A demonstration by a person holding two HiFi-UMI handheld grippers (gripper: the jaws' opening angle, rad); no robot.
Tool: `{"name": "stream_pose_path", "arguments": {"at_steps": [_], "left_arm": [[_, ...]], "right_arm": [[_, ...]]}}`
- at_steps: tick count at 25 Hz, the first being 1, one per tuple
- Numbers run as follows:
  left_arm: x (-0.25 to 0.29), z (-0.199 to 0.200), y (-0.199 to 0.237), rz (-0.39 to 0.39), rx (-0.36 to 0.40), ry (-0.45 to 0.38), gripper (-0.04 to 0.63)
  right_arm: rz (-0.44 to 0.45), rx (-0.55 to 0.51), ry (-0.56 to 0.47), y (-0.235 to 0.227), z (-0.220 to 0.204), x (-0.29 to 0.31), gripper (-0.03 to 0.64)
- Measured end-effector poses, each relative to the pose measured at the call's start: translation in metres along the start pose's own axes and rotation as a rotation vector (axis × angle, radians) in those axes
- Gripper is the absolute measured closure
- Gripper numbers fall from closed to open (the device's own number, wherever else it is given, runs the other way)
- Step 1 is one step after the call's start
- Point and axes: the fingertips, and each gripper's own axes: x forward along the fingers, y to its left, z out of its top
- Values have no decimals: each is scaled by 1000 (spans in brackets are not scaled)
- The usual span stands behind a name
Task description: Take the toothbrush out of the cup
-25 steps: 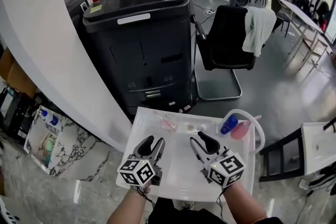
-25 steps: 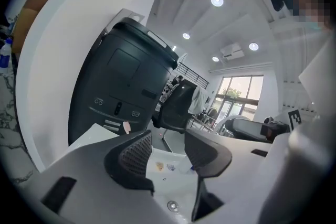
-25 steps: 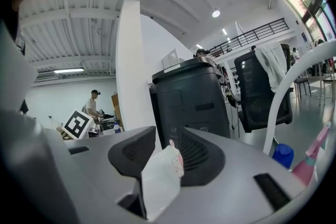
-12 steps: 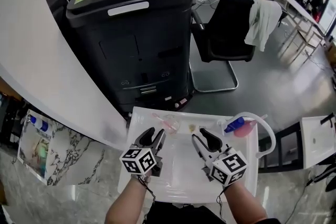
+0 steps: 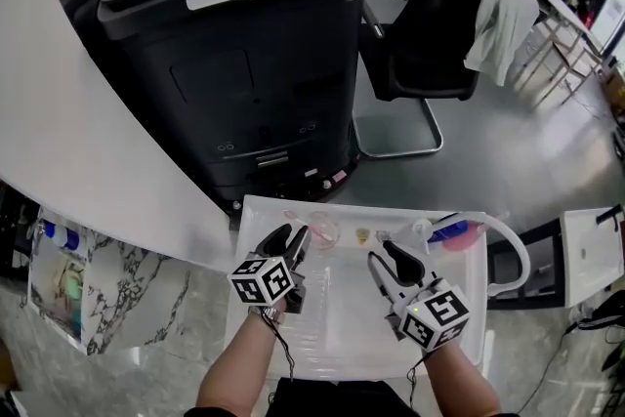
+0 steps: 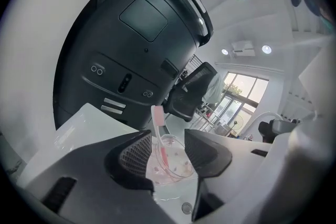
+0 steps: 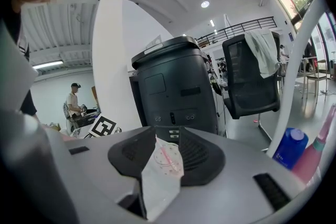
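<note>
While both bare forearms reach up from the bottom edge of the head view, the two hand-held grippers rest low over the glossy white rectangular table top (image 5: 342,337), side by side and pointing away from the person. The left gripper (image 5: 290,234), carried on the left forearm (image 5: 234,368), angles slightly to the right, its marker cube turned upward. The right gripper (image 5: 389,257), on the right forearm (image 5: 457,384), angles slightly to the left and sits a little nearer the person.

In the left gripper view the left gripper (image 6: 170,139) has its two ribbed black jaws spread wide. The clear plastic cup with pink specks (image 6: 170,162) shows in the gap between them, just ahead of the tips; I cannot tell whether either pad touches it. The right gripper (image 7: 165,140) has its jaws parted by a narrow gap with nothing gripped, and the same cup (image 7: 167,157) appears beyond them, farther off.

The cup (image 5: 323,231) stands upright near the far edge of the table, just beside the left gripper's tips. The pale pink toothbrush (image 6: 158,132) is inside it, handle down, leaning left with its head up above the rim.

At the table's far right corner stand a blue bottle (image 5: 451,231) and a pink bottle (image 5: 476,232), close together under an arching white tube (image 5: 515,257), well apart from the cup.
</note>
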Motion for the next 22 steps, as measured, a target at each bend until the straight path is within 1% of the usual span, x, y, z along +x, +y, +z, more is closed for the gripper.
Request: {"name": "stream_pose_path", "arguments": {"at_steps": [4, 13, 16, 22], "left_arm": [[16, -4, 9, -1, -3, 26, 394], [34, -6, 23, 8, -8, 47, 401], [35, -4, 25, 10, -1, 43, 442], [34, -3, 18, -9, 14, 37, 522]], "right_arm": [[-17, 12, 17, -5, -7, 6, 479], [-25, 38, 39, -15, -17, 22, 479], [-25, 46, 41, -17, -17, 25, 480], [-30, 60, 36, -21, -17, 25, 480]]}}
